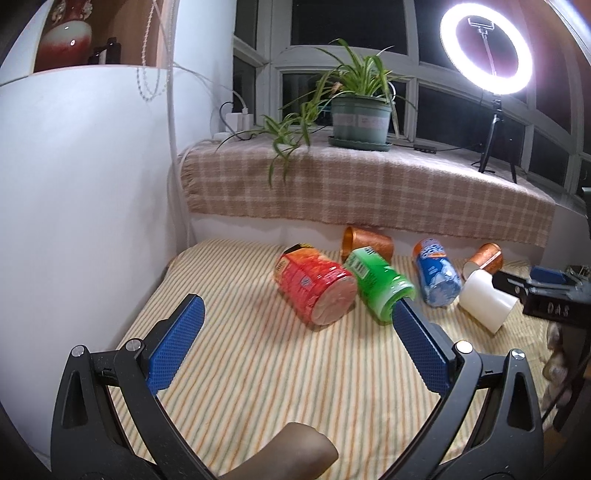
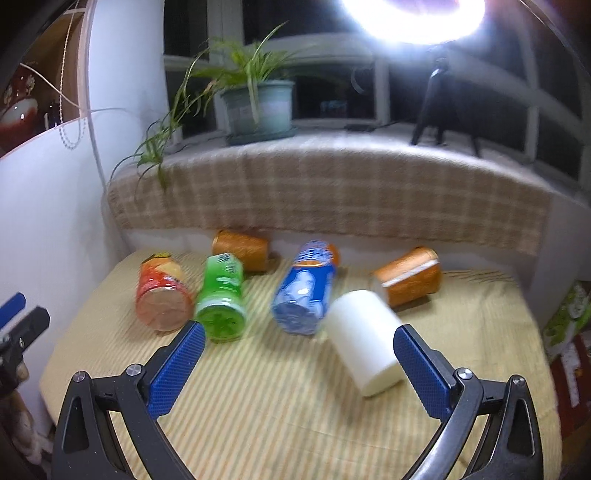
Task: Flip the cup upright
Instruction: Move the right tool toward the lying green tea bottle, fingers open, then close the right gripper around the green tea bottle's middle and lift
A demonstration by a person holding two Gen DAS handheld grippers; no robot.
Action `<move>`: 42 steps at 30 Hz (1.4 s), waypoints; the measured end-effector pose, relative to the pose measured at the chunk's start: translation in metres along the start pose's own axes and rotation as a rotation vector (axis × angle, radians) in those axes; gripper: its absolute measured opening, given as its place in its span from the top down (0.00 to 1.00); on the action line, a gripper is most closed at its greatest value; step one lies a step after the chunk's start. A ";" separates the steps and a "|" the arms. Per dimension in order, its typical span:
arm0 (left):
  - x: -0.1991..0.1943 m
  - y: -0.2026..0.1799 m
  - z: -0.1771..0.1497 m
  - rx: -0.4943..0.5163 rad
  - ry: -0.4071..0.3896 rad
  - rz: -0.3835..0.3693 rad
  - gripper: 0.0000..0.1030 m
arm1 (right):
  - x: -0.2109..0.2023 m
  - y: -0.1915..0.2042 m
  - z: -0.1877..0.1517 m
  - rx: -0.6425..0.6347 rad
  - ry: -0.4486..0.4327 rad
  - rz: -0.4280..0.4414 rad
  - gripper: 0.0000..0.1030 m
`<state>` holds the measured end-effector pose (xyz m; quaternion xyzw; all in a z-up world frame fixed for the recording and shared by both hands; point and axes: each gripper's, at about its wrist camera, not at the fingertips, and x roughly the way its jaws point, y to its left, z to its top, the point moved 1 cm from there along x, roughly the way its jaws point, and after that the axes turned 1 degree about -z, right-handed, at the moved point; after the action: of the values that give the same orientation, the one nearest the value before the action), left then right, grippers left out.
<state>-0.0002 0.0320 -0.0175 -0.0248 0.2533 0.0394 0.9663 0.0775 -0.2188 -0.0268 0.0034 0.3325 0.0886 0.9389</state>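
Fingers (image 2: 421, 365) spread; white cup (image 2: 364, 341) apparently untouched, blue can (image 2: 304, 291) beside.

ring light (image 1: 485, 48) lit | windows (image 1: 347, 22) dark | plaid sill cloth (image 1: 369, 192) | wall (image 1: 85, 166) seemingly white

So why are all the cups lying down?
All six are tipped on their sides on the striped cloth: red, green, blue, white and two copper cups. None stands upright; nothing looks spilled.
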 end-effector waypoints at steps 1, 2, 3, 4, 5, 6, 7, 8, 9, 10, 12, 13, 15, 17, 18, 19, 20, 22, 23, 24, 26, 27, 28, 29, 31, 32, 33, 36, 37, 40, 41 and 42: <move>0.000 0.003 -0.001 -0.002 0.004 0.007 0.00 | 0.003 0.003 0.002 -0.007 0.007 0.008 0.00; 0.000 0.006 -0.002 -0.005 0.008 0.014 0.00 | 0.008 0.006 0.005 -0.021 0.017 0.025 0.00; 0.000 0.010 -0.004 -0.008 0.012 0.021 0.00 | 0.013 0.010 0.009 -0.036 0.028 0.044 0.00; 0.000 0.013 -0.005 -0.013 0.015 0.028 0.00 | 0.018 0.013 0.012 -0.047 0.041 0.062 0.00; -0.001 0.017 -0.006 -0.018 0.019 0.035 0.00 | 0.023 0.015 0.015 -0.052 0.052 0.075 0.00; -0.002 0.020 -0.008 -0.024 0.020 0.041 0.00 | 0.029 0.017 0.019 -0.056 0.070 0.096 0.00; -0.003 0.024 -0.009 -0.030 0.022 0.047 0.00 | 0.034 0.019 0.022 -0.057 0.084 0.111 0.00; -0.004 0.027 -0.010 -0.036 0.025 0.053 0.00 | 0.042 0.020 0.025 -0.057 0.101 0.127 0.00; -0.005 0.030 -0.012 -0.041 0.028 0.058 0.00 | 0.050 0.021 0.028 -0.058 0.121 0.142 0.00; -0.006 0.033 -0.014 -0.045 0.030 0.062 0.00 | 0.058 0.023 0.031 -0.057 0.143 0.158 0.01; -0.008 0.038 -0.017 -0.052 0.035 0.073 0.00 | 0.071 0.027 0.036 -0.061 0.175 0.188 0.02; -0.008 0.041 -0.019 -0.056 0.038 0.077 0.00 | 0.079 0.030 0.039 -0.063 0.192 0.205 0.04; -0.009 0.046 -0.021 -0.065 0.045 0.083 0.00 | 0.088 0.034 0.042 -0.065 0.212 0.220 0.06; -0.010 0.051 -0.024 -0.076 0.054 0.089 0.00 | 0.100 0.040 0.046 -0.072 0.238 0.237 0.08; -0.010 0.053 -0.025 -0.082 0.059 0.092 0.00 | 0.106 0.042 0.047 -0.076 0.252 0.241 0.09; -0.011 0.055 -0.027 -0.086 0.063 0.095 0.00 | 0.112 0.045 0.049 -0.079 0.269 0.251 0.10; -0.011 0.057 -0.027 -0.089 0.066 0.098 0.00 | 0.118 0.045 0.050 -0.080 0.285 0.262 0.12; -0.013 0.059 -0.029 -0.093 0.068 0.104 0.00 | 0.130 0.049 0.052 -0.078 0.318 0.268 0.18; -0.013 0.060 -0.029 -0.095 0.068 0.107 0.00 | 0.134 0.050 0.052 -0.078 0.330 0.271 0.21; -0.014 0.061 -0.030 -0.097 0.069 0.110 0.00 | 0.139 0.052 0.054 -0.082 0.341 0.276 0.22; -0.015 0.063 -0.030 -0.101 0.069 0.114 0.00 | 0.146 0.058 0.056 -0.095 0.357 0.280 0.24; -0.016 0.063 -0.030 -0.103 0.069 0.116 0.00 | 0.149 0.060 0.057 -0.102 0.368 0.287 0.24; -0.016 0.064 -0.030 -0.105 0.069 0.117 0.00 | 0.153 0.063 0.058 -0.108 0.381 0.295 0.25; -0.016 0.065 -0.030 -0.107 0.068 0.117 0.00 | 0.157 0.065 0.058 -0.111 0.393 0.295 0.25; -0.018 0.066 -0.030 -0.109 0.064 0.118 0.00 | 0.165 0.067 0.060 -0.107 0.419 0.297 0.27; -0.019 0.066 -0.030 -0.110 0.063 0.119 0.00 | 0.170 0.067 0.060 -0.100 0.430 0.300 0.28; -0.020 0.067 -0.030 -0.110 0.061 0.121 0.00 | 0.175 0.069 0.060 -0.093 0.446 0.301 0.29; -0.021 0.070 -0.030 -0.117 0.057 0.127 0.00 | 0.189 0.073 0.061 -0.088 0.477 0.300 0.31; -0.022 0.071 -0.030 -0.119 0.057 0.130 0.00 | 0.192 0.074 0.061 -0.087 0.482 0.301 0.31; -0.022 0.075 -0.031 -0.127 0.059 0.137 0.00 | 0.201 0.077 0.062 -0.092 0.495 0.292 0.31; -0.023 0.076 -0.031 -0.128 0.059 0.139 0.00 | 0.204 0.079 0.062 -0.093 0.499 0.292 0.31; -0.023 0.076 -0.031 -0.128 0.059 0.140 0.00 | 0.207 0.081 0.061 -0.095 0.506 0.292 0.31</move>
<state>-0.0423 0.1043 -0.0351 -0.0697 0.2795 0.1219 0.9498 0.2609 -0.1007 -0.1031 -0.0148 0.5475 0.2360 0.8027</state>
